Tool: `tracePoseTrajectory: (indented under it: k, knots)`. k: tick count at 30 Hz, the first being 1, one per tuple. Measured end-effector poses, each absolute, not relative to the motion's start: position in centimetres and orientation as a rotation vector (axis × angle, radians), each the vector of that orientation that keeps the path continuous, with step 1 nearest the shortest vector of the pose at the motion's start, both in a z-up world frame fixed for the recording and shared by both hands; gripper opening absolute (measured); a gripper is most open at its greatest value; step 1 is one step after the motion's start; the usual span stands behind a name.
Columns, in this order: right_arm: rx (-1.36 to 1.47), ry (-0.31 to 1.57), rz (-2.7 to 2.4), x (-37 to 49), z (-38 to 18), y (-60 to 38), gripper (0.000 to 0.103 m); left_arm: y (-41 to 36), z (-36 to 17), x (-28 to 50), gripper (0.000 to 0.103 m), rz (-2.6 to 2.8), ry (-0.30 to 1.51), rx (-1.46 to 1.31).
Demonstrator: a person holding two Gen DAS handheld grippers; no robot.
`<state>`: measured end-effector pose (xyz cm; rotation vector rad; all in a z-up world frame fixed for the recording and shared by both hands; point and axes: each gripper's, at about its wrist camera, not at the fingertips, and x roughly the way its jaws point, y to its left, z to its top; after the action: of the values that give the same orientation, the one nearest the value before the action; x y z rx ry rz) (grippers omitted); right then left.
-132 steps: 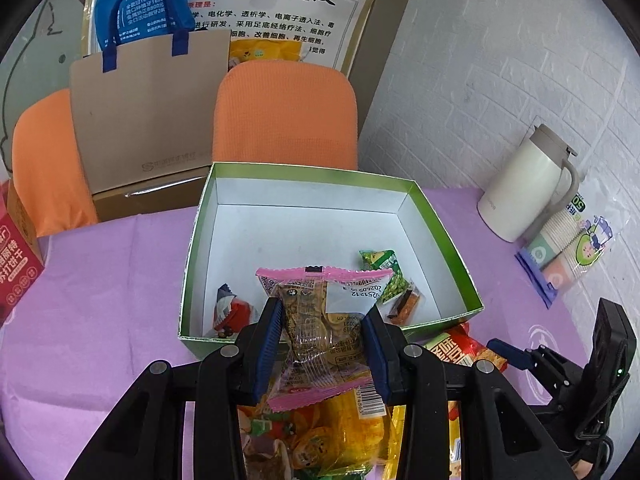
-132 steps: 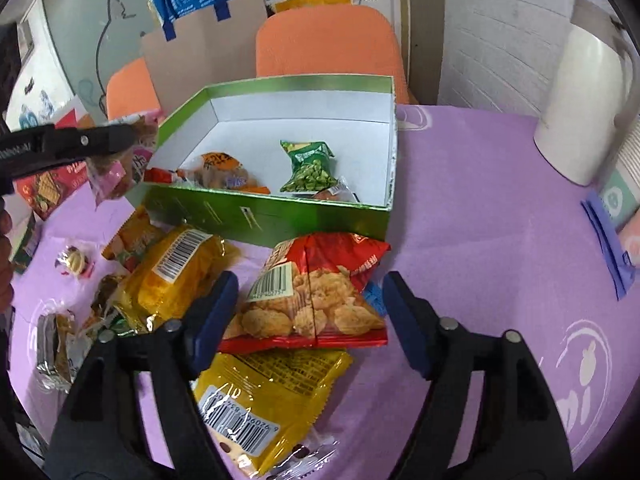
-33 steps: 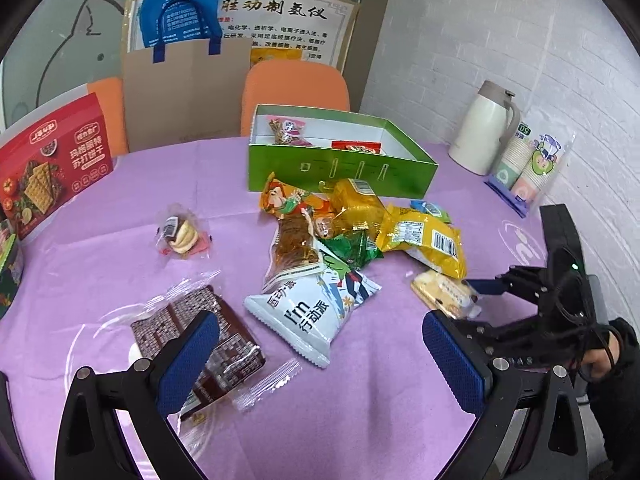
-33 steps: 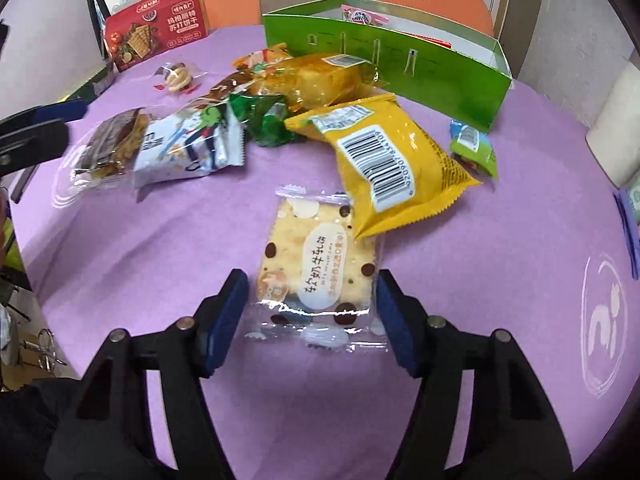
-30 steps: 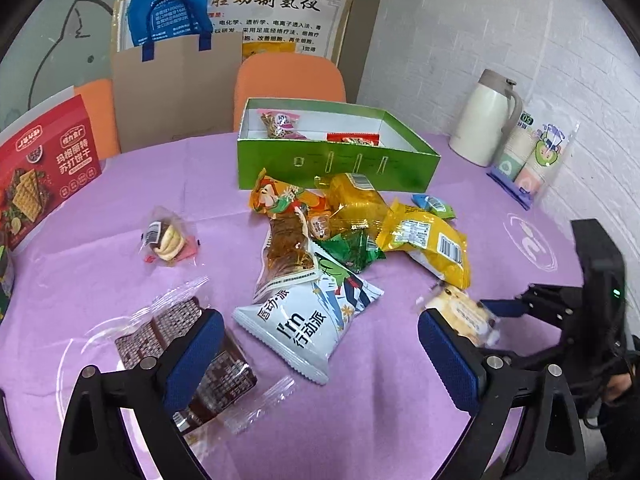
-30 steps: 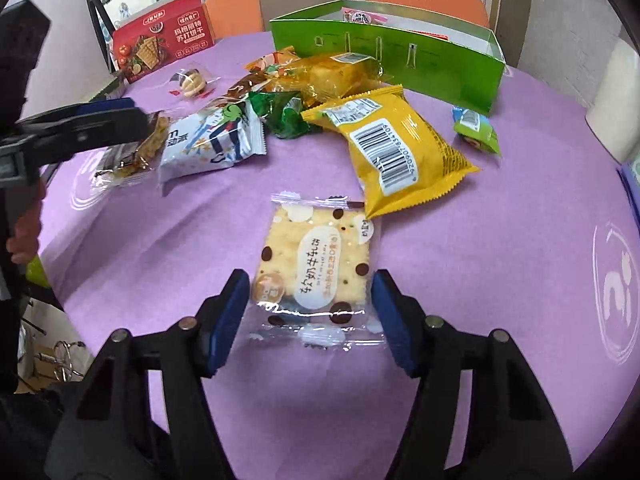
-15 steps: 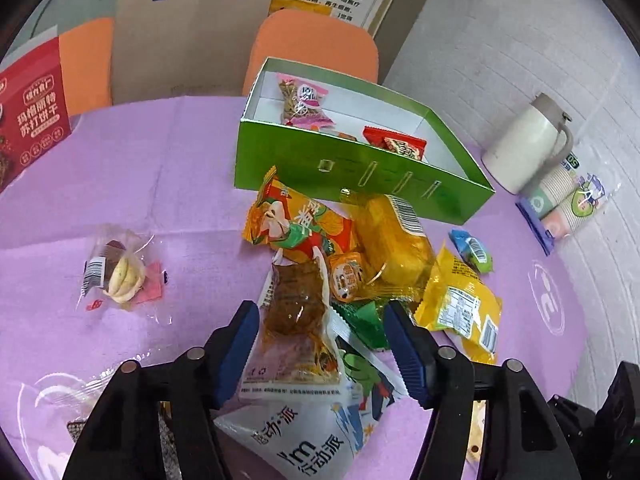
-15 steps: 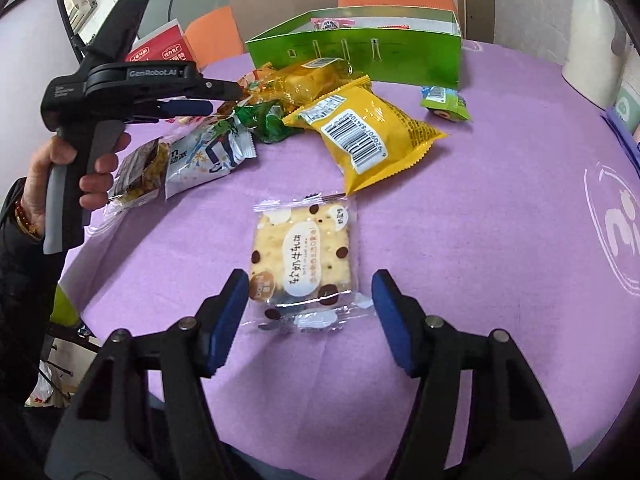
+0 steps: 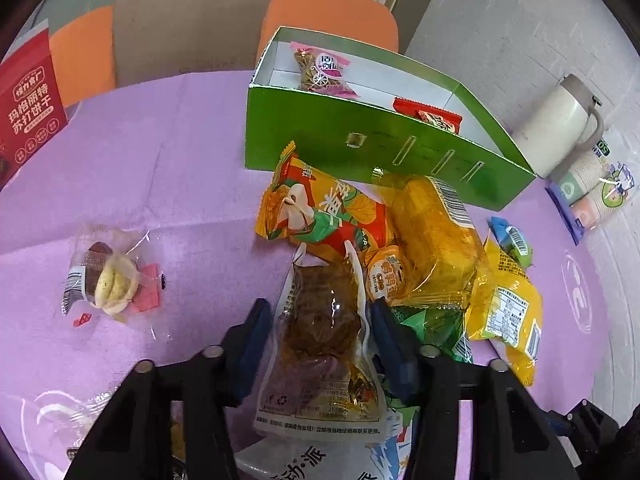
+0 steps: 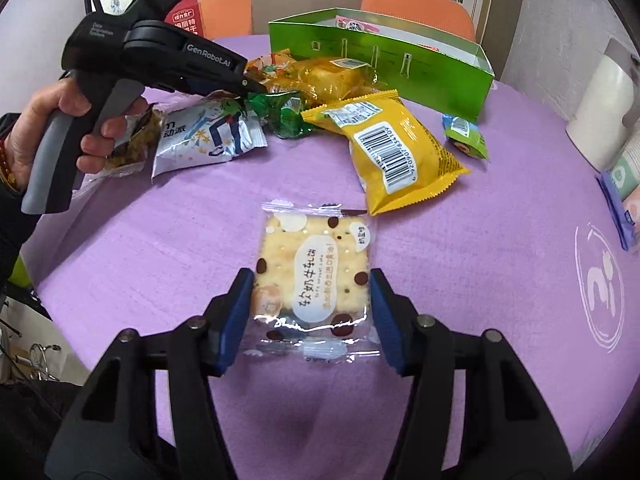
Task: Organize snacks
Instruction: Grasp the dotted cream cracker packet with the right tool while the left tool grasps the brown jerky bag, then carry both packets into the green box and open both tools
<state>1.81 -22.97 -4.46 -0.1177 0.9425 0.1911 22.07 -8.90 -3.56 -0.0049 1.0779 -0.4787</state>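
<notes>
The green snack box (image 9: 384, 148) stands on the purple table and holds a pink-edged packet (image 9: 322, 70) and a red packet (image 9: 430, 116). My left gripper (image 9: 320, 320) is open, its pads on either side of a clear pouch of brown snack (image 9: 322, 320) that lies on the pile. The left gripper also shows in the right wrist view (image 10: 244, 86). My right gripper (image 10: 310, 292) is open around a cracker packet (image 10: 312, 270) lying flat on the table; the pads sit close beside its edges.
Loose snacks lie in front of the box: an orange pack (image 9: 320, 212), a yellow cake pack (image 9: 436, 232), a yellow bag (image 10: 394, 154), a white pack (image 10: 208, 140), a small cookie packet (image 9: 110, 276). A white jug (image 9: 556, 132) and cups (image 9: 592, 184) stand at right.
My left gripper has come down and forward over the pile, narrowing around the brown snack pouch. My right gripper has moved forward so its pads flank the cracker packet.
</notes>
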Motion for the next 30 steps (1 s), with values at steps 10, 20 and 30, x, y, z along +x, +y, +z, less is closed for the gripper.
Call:
tracePoseTrajectory:
  k: [10,20,30]
  knots:
    - [0.044,0.876,0.345,1.2,-0.5,-23.8,0.058,-6.4,-0.6,19.7,0.041,-0.503,1.026,-0.030]
    - [0.118,0.732,0.228,8.6,5.7,-27.6,0.058,-6.6,7.8,20.1,0.041,-0.569,0.873,-0.088]
    - [0.206,0.743,0.107,18.7,5.7,-32.9,0.059,-12.8,9.6,25.6,0.041,-0.569,0.852,0.026]
